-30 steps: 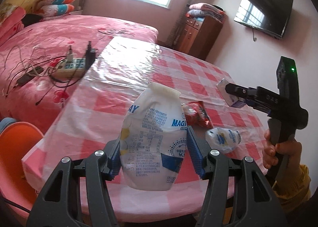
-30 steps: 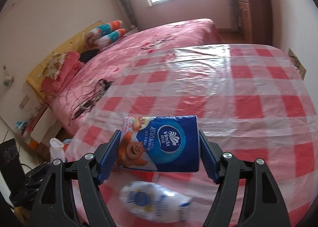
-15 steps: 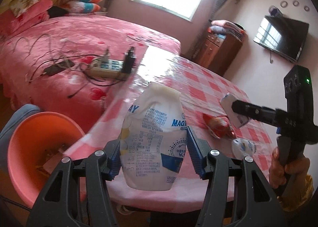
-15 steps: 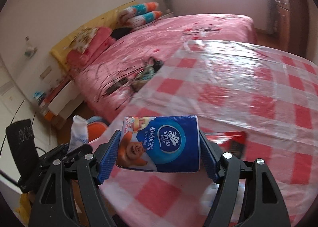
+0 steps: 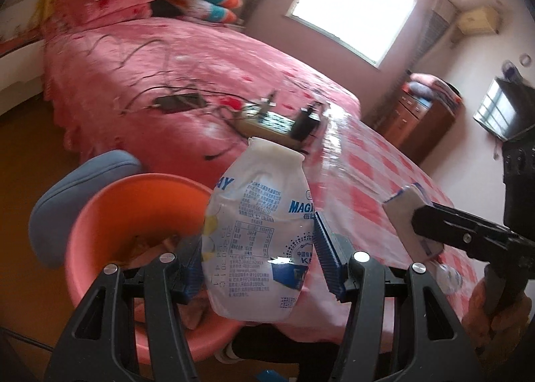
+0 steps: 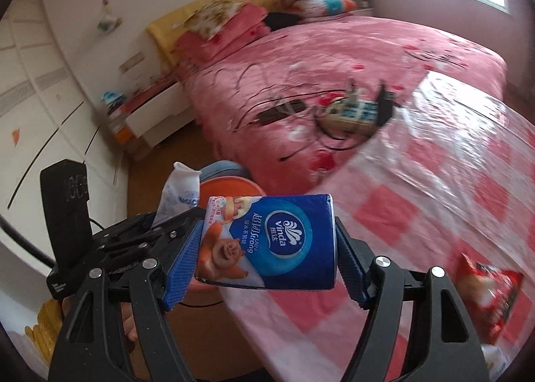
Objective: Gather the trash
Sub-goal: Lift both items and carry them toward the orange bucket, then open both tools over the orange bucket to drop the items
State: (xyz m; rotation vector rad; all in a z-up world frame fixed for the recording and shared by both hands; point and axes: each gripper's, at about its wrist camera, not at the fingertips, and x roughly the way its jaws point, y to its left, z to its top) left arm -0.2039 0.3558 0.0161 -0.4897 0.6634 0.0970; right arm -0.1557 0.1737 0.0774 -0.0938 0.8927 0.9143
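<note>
left wrist view: my left gripper (image 5: pixel 259 265) sits partly closed, its blue pads (image 5: pixel 329 263) pressed against both sides of a crumpled white bottle (image 5: pixel 255 234). the bottle stands upright between the fingers, mouth up, printed label facing the camera. just behind and left of it i see the orange bin (image 5: pixel 107 214), its rim reaching up to the bottle's left side, some scraps lying in the bottom. a blue chair back (image 5: pixel 73 188) curves around the bin's far left. the table (image 5: pixel 367 188), under a pink checked cloth with clear plastic over it, runs off to the right; the bottle hangs off its near corner, beside the bin. the bed (image 5: pixel 187 67) lies beyond, with a power strip (image 5: pixel 267 121) and cables on it near the table edge. on the right i see my right gripper (image 5: pixel 416 224) from the side, a hand (image 5: pixel 501 311) on its handle, with a tissue pack (image 5: pixel 409 214) in its jaws.

right wrist view: my right gripper (image 6: pixel 264 261) stands fairly wide, both pads bearing on the ends of the blue tissue pack (image 6: pixel 267 241), held lying crosswise and clear of the table. to the left and a little beyond it, my left gripper (image 6: pixel 160 218) shows with the bottle (image 6: pixel 179 191) poking up from it; the bin (image 6: pixel 230 188) sits just behind both. the table (image 6: pixel 434 181) fills the right side, a red snack wrapper (image 6: pixel 488 291) lying on it at the lower right. the picture is blurred toward the edges.
</note>
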